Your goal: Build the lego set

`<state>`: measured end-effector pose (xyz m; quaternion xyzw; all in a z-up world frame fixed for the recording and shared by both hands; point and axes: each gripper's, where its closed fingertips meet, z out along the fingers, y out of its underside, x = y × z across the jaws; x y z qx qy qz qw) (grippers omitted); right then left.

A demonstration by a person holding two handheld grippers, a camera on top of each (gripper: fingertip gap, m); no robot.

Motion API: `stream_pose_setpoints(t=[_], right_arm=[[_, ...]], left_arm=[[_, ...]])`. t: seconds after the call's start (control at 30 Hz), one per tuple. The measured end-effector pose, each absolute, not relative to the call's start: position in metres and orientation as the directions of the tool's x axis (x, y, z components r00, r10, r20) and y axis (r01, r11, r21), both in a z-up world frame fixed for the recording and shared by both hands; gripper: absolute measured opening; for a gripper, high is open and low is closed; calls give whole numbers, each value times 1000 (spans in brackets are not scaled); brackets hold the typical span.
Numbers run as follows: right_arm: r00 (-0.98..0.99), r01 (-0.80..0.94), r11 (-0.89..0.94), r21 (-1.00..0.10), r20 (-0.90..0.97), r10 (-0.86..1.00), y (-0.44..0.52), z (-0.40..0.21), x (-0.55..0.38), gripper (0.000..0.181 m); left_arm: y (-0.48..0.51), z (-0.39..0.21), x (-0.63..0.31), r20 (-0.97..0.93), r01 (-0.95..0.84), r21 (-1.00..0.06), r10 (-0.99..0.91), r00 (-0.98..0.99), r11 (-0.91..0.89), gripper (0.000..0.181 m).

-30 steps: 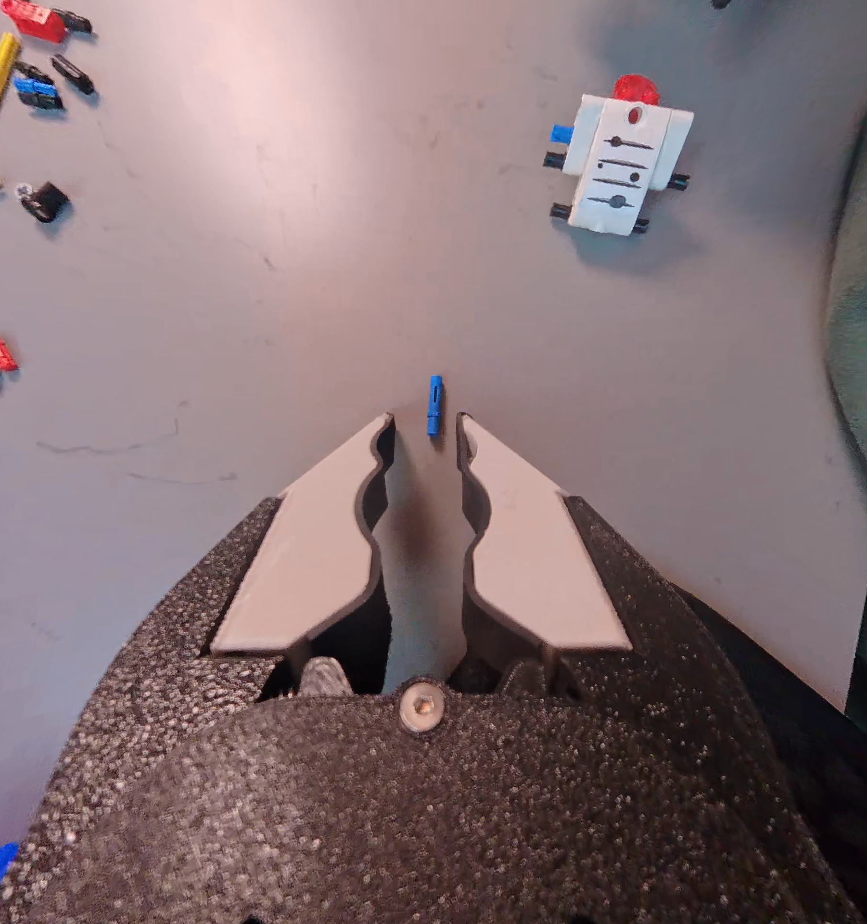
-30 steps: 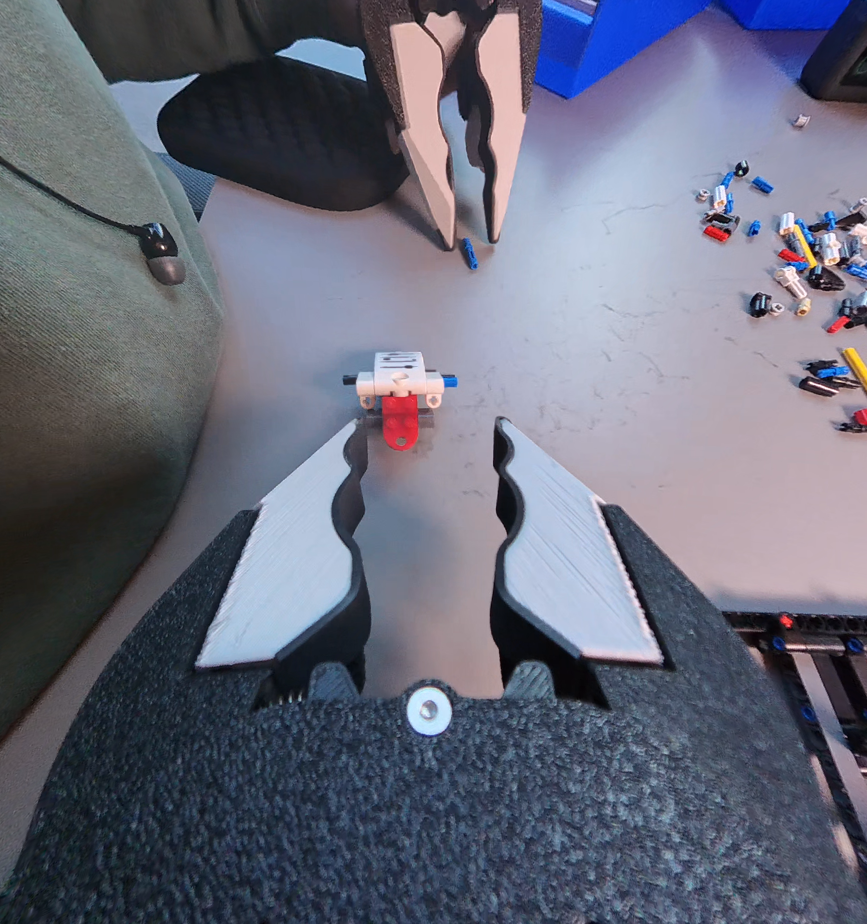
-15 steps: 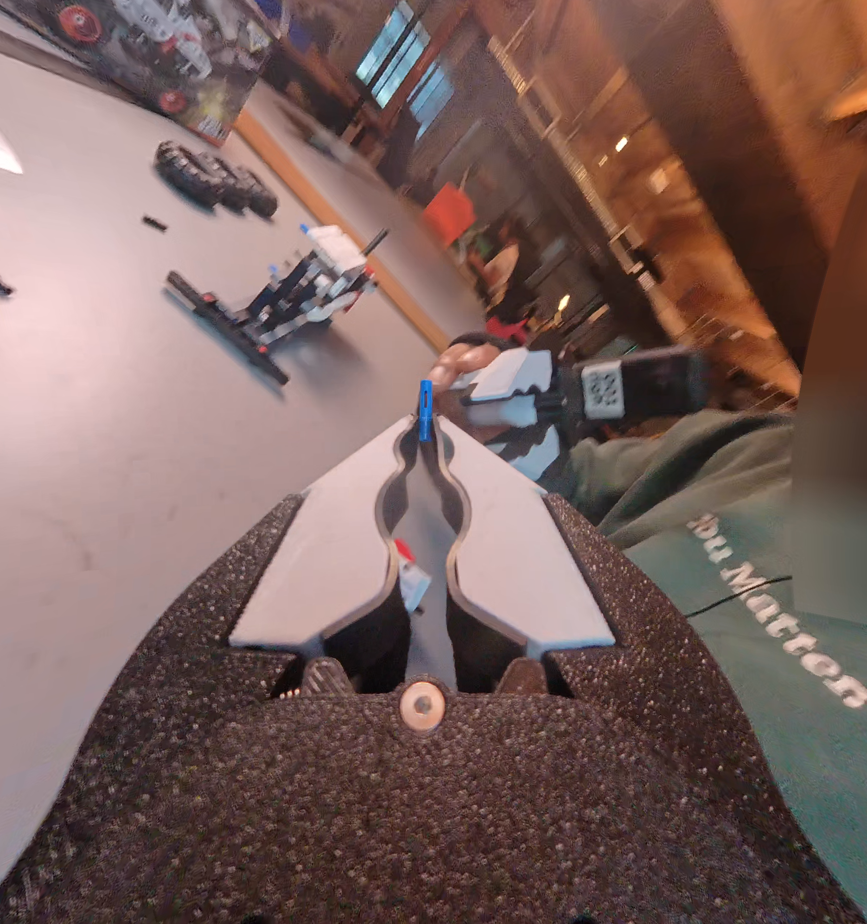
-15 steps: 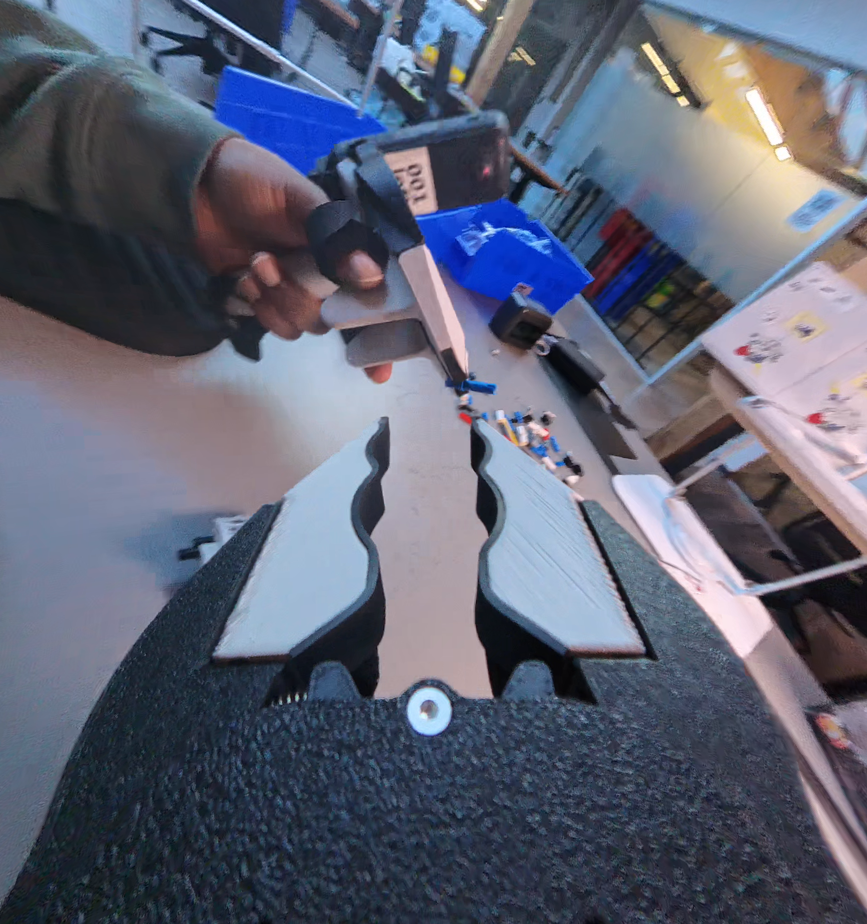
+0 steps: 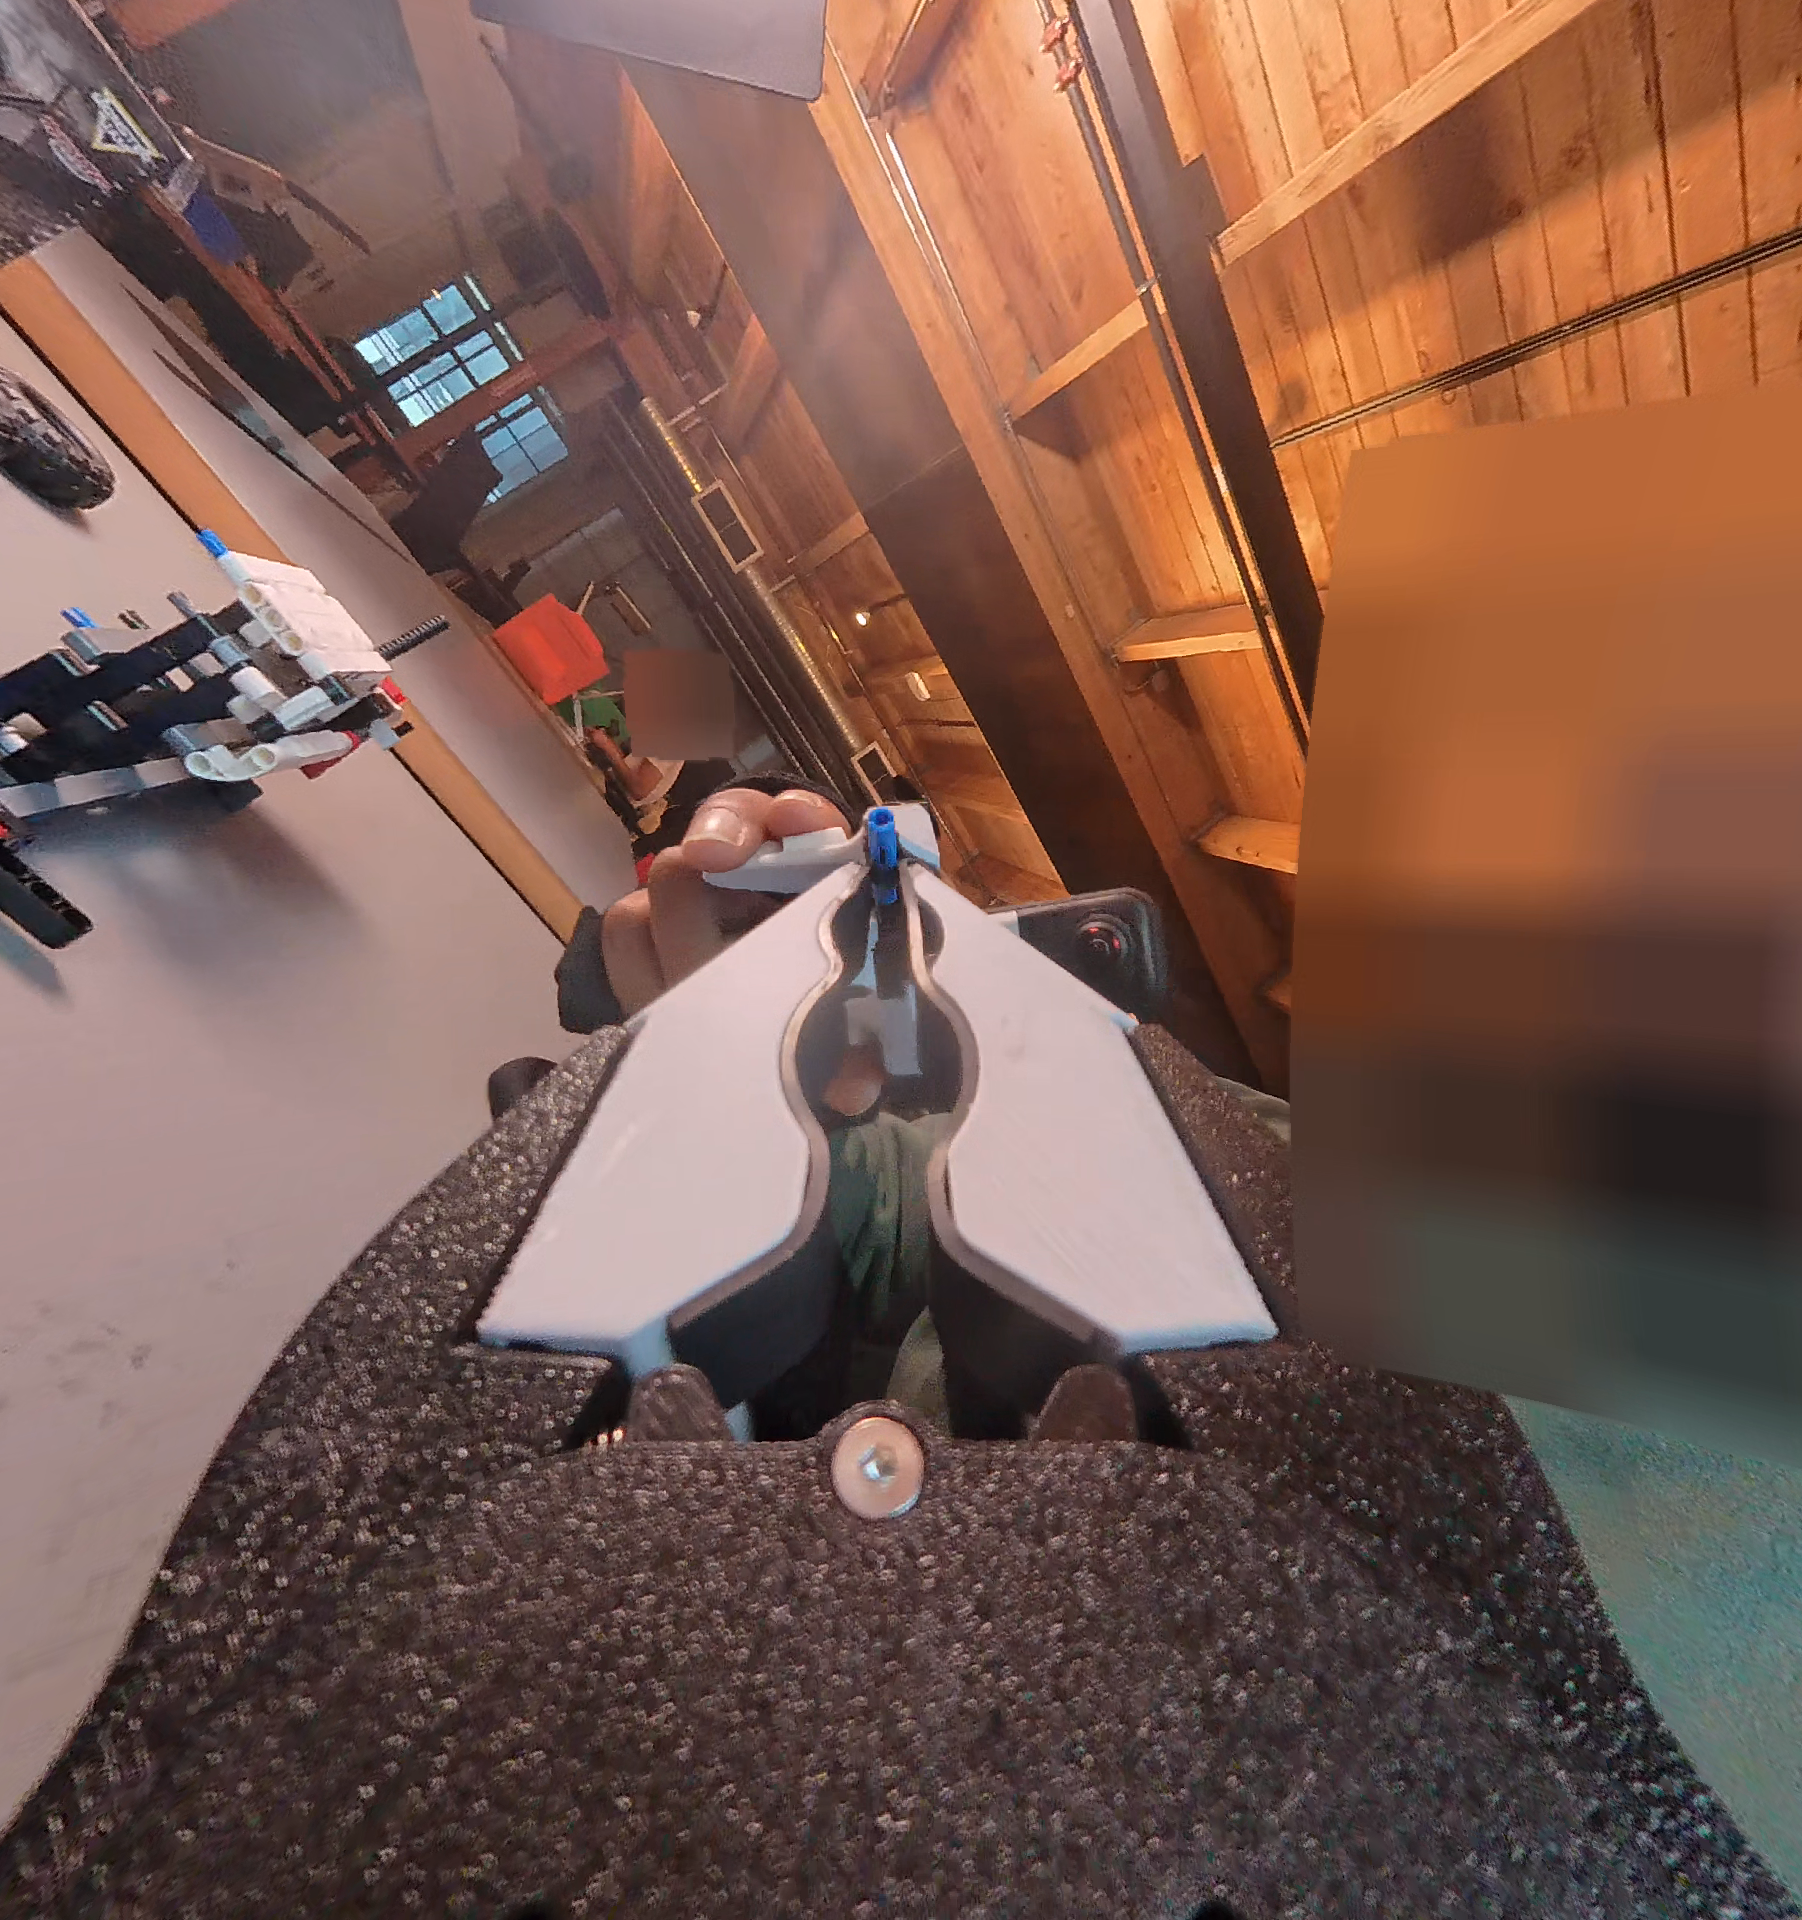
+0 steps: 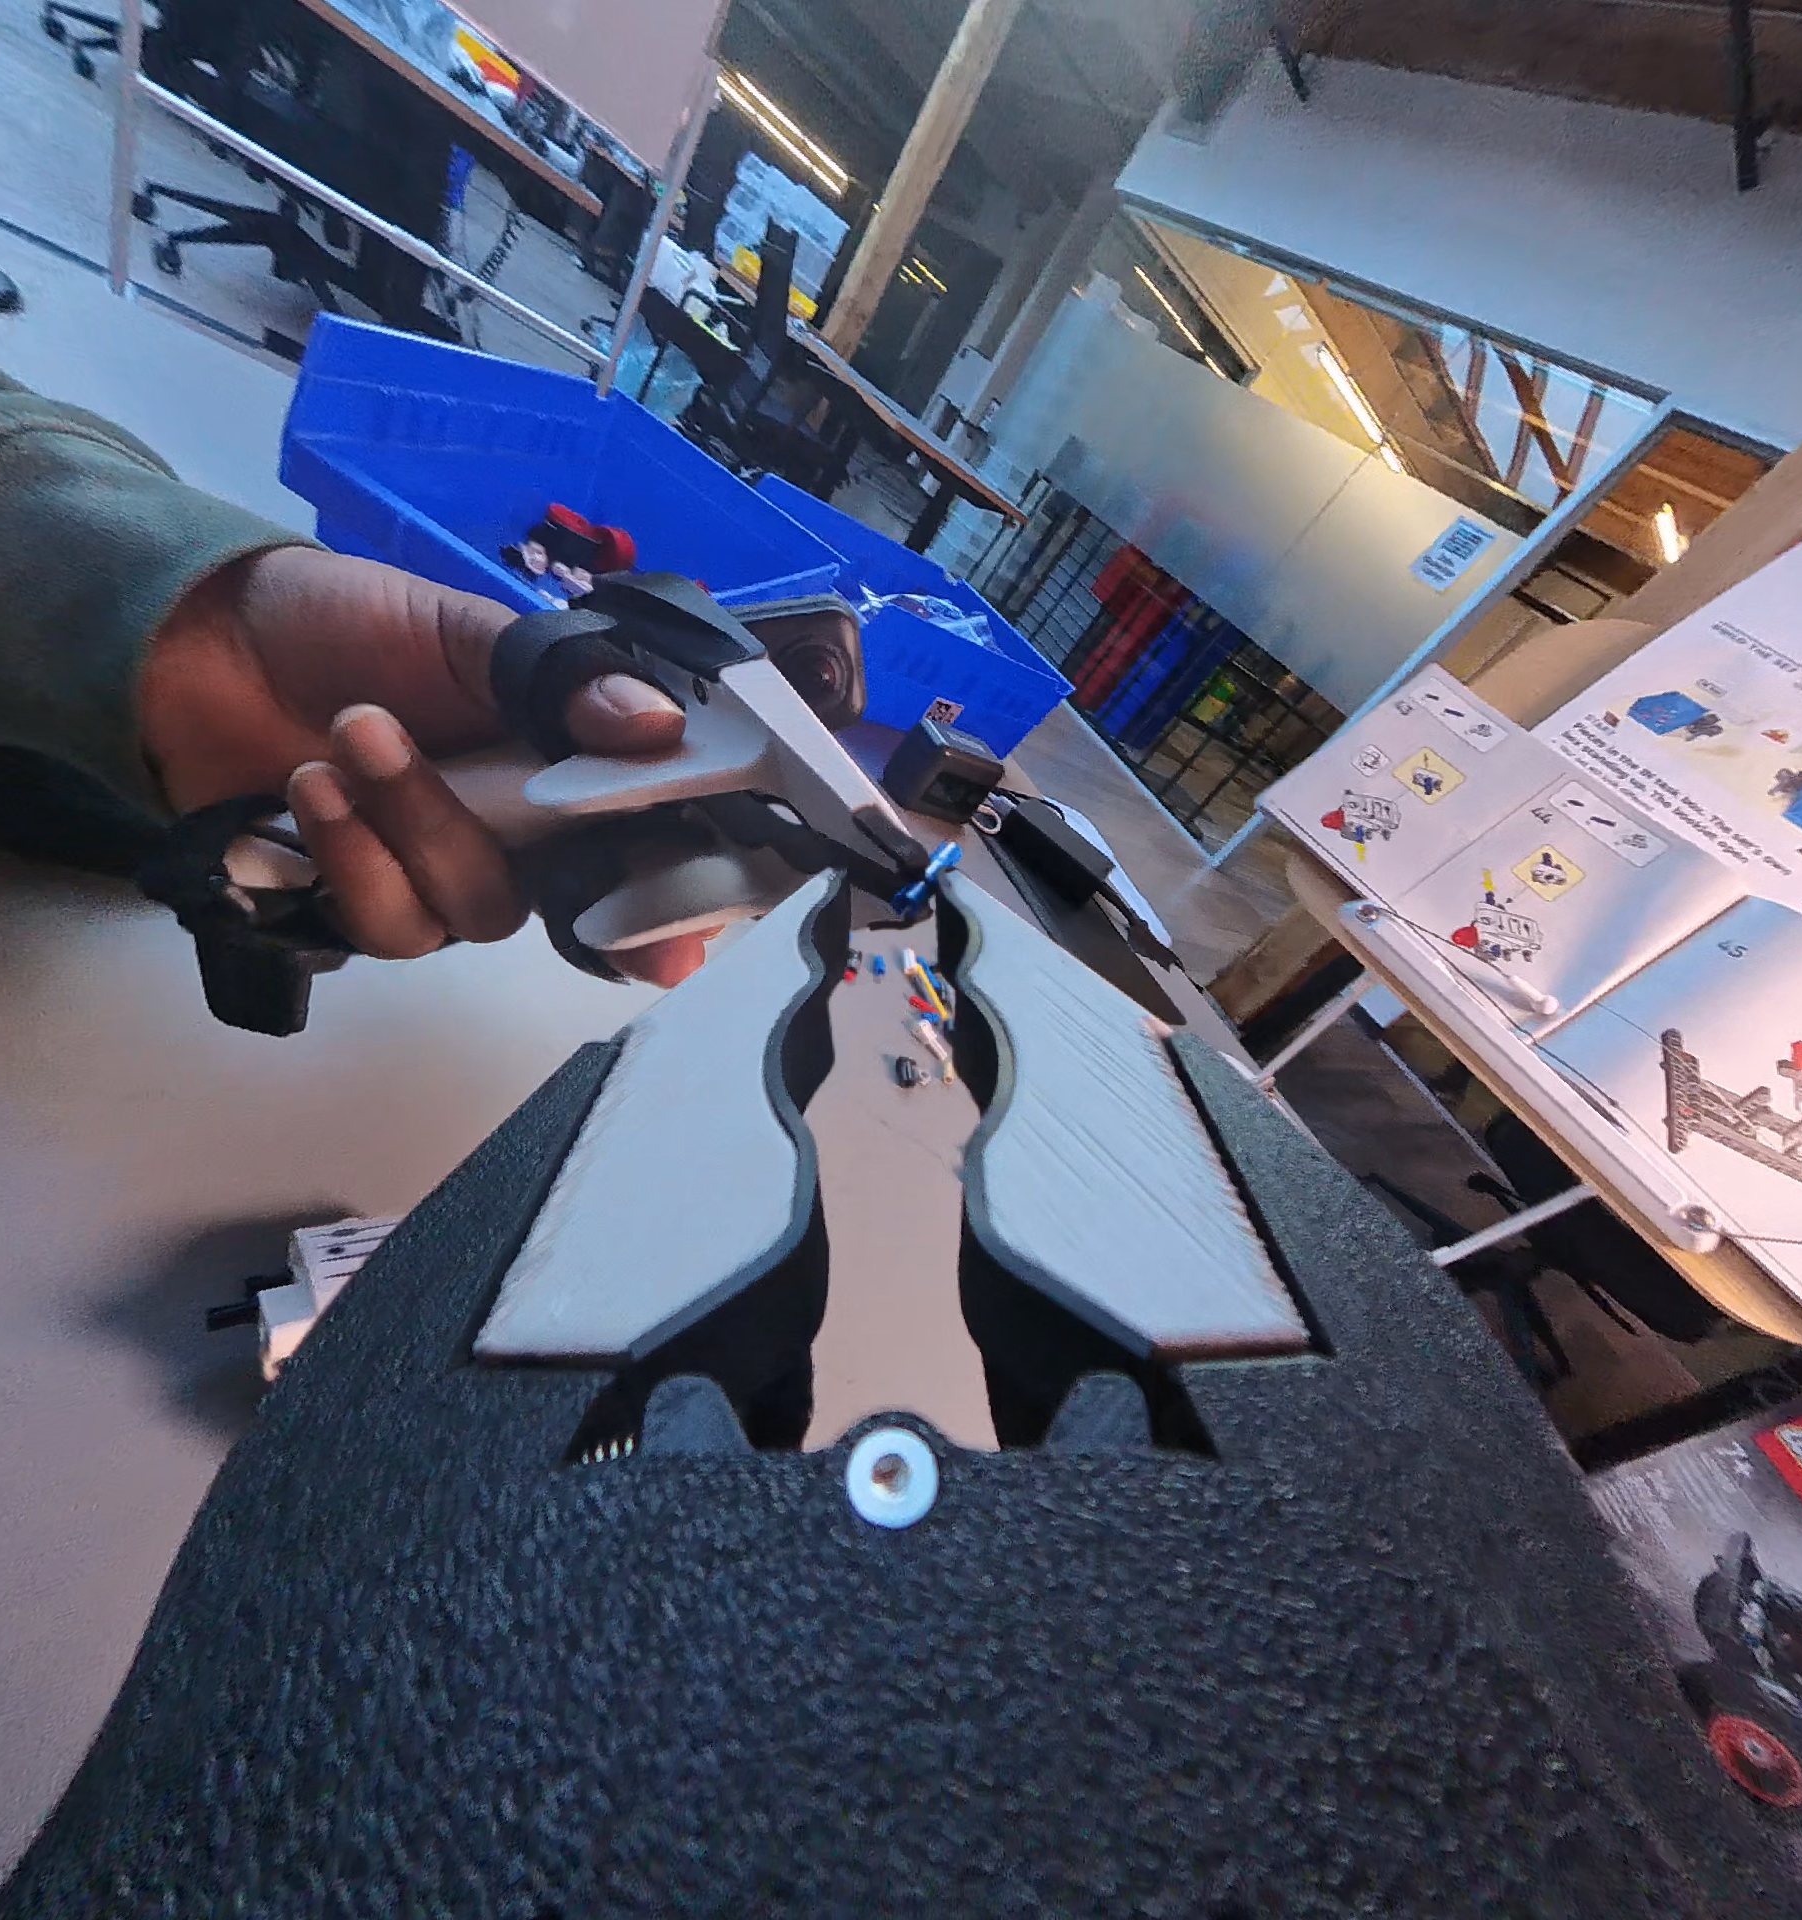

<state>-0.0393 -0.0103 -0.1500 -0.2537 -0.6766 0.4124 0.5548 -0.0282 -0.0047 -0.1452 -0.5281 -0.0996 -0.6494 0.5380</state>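
The left tongs (image 5: 884,878) are pinched together at the tips on a small blue pin (image 5: 882,844), which stands up past the fingertips with its upper end free. In the right wrist view the same blue pin (image 6: 923,878) shows at the tip of the left tongs (image 6: 902,868), lifted clear of the bench (image 6: 97,1091) and tilted.

The right tongs (image 6: 889,894) stand narrowly apart, with a clear gap between their tips and nothing gripped. The pin hangs right at that gap; whether it touches either fingertip cannot be told.

The left hand (image 6: 357,748) holds its tool sideways, a strap round the thumb and the fingers curled about the handles, the tongs pointing across toward the right one. In the left wrist view the right hand (image 5: 710,883) faces the camera just beyond the pin, thumb laid on a handle.

A white lego subassembly (image 6: 299,1288) with black pins lies on the bench at the lower left of the right tool, partly hidden by its body. Loose lego pieces (image 6: 923,1003) lie scattered farther along the bench, seen through the gap of the right tongs. Blue bins (image 6: 564,468) stand behind the left hand, and an open instruction booklet (image 6: 1562,862) leans on a stand at the right. In the left wrist view a partly built lego chassis (image 5: 180,686) rests on the bench at the left.
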Motion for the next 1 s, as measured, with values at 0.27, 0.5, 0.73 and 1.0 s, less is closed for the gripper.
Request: stream_pose_setpoints(t=[0.27, 0.5, 0.73, 1.0], right_arm=[[-393, -160, 455, -876, 479, 785, -13, -145, -25, 6], [-500, -128, 415, -901, 420, 757, -21, -159, -20, 4], [-498, -124, 384, -915, 392, 774, -18, -159, -22, 4], [-489, -127, 375, -918, 387, 782, -17, -161, -23, 4]], left_arm=[[-16, -141, -24, 770, 788, -426, -635, 58, -444, 10], [-19, -150, -18, 749, 694, -559, -635, 188, -455, 8], [-19, -155, -18, 743, 658, -594, -629, 228, -463, 9], [-17, -158, -20, 747, 665, -590, -623, 233, -458, 4]])
